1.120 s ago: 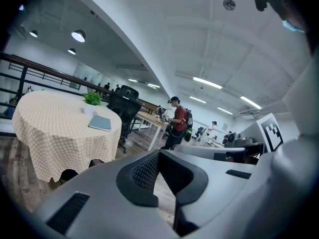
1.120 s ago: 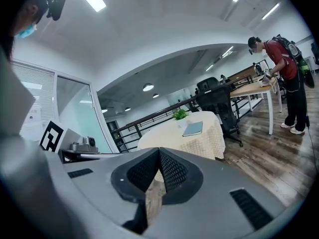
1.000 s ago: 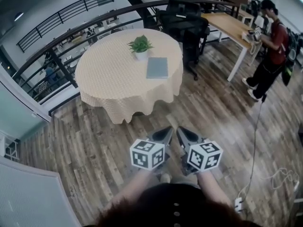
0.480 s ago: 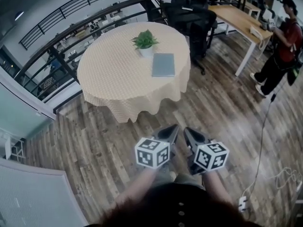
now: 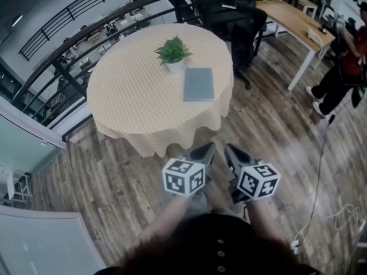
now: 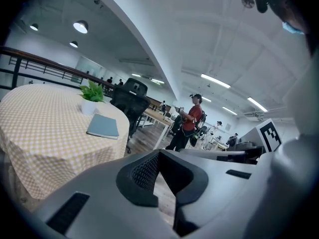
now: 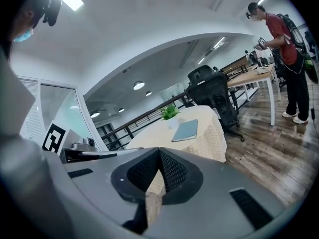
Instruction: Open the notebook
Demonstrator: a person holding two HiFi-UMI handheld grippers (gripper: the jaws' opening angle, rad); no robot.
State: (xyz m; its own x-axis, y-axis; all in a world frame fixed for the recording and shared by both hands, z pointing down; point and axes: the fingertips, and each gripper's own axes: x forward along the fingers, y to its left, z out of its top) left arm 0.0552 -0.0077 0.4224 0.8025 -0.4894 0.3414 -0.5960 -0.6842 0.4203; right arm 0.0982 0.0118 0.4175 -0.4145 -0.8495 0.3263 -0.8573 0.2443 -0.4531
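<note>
1. The round table (image 5: 132, 90), under its checked cloth, had drawn nearer in the head view over the last second. I had been walking toward it. Its near edge now showed just beyond my gripper tips, though I judged the tabletop still out of reach.
2. A black office chair (image 5: 235, 22) stood behind the table's far right edge. A person (image 5: 350, 67) in red stood well apart from the table, and neither was in my way.
3. My left gripper (image 5: 207, 149) and right gripper (image 5: 229, 150) had come forward with me, side by side over the wooden floor (image 5: 275, 130). Each had its jaws together with nothing between them.
4. The notebook (image 5: 198, 84) lay flat and closed on the tabletop's right half, between the middle and the right edge. It was untouched, so the opening itself had not begun. I would likely need to part a pair of jaws before lifting the cover.
5. A potted plant (image 5: 173, 52) stood just beyond the notebook's far left corner, close enough that I would have to mind it.
</note>
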